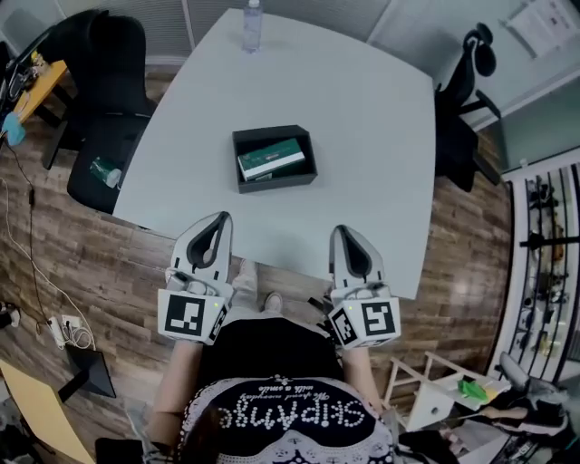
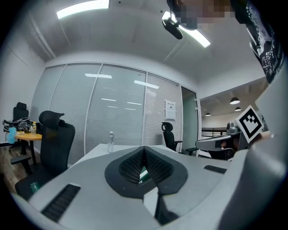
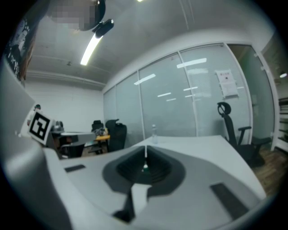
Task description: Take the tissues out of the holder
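A black open-topped holder (image 1: 239,166) sits in the middle of the white table (image 1: 362,109), with a green and white tissue pack (image 1: 270,159) lying inside it. My left gripper (image 1: 218,218) hovers at the table's near edge, short of the holder, shut with nothing in it. My right gripper (image 1: 343,231) hangs beside it at the same edge, its jaws also meeting at the tip and empty. In the left gripper view the left gripper (image 2: 144,148) points level over the table. A sliver of green shows through the slit of the right gripper (image 3: 145,149) in the right gripper view.
A clear water bottle (image 1: 252,25) stands at the table's far edge. Black office chairs stand at the left (image 1: 109,109) and the right (image 1: 464,100) of the table. Glass partition walls (image 2: 112,112) close the room behind it.
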Motion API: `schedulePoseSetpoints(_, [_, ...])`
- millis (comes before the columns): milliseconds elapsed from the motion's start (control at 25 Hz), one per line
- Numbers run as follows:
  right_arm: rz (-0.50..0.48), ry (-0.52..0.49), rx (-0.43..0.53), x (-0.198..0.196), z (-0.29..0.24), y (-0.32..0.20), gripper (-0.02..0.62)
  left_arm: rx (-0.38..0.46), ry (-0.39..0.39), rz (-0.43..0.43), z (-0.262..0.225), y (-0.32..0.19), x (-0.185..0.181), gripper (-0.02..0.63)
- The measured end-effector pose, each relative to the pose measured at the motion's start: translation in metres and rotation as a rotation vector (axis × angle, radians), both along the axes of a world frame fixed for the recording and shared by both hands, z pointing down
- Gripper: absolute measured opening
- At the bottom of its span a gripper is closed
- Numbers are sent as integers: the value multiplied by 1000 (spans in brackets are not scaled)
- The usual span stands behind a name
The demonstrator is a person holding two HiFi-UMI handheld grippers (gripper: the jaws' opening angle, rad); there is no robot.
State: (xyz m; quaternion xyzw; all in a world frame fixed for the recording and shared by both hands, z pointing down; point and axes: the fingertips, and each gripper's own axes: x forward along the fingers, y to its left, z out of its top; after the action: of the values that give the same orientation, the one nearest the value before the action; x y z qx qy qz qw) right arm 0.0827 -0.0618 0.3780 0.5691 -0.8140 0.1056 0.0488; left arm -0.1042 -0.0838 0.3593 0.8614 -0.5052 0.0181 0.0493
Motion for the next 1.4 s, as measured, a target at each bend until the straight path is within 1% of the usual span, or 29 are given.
schedulePoseSetpoints(360, [64,9,-1,-19,2,-38,35,3,9,59,2,-49,-19,31])
schedulePoseSetpoints(520, [89,9,-2,-26,3,-44,35,4,8,78,5,-60,-27,31])
schedulePoseSetpoints(760, [98,17,-14,-30,4,-46,35,-7,19,79,6,-67,-32,31])
schedulePoseSetpoints(1120, [61,12,0,-28,1,-53,35,-4,16,38,5,-64,-32,31])
schedulePoseSetpoints(1400, [34,9,3,-13,-5,-62,35,-7,9,5,1,-68,-19,31])
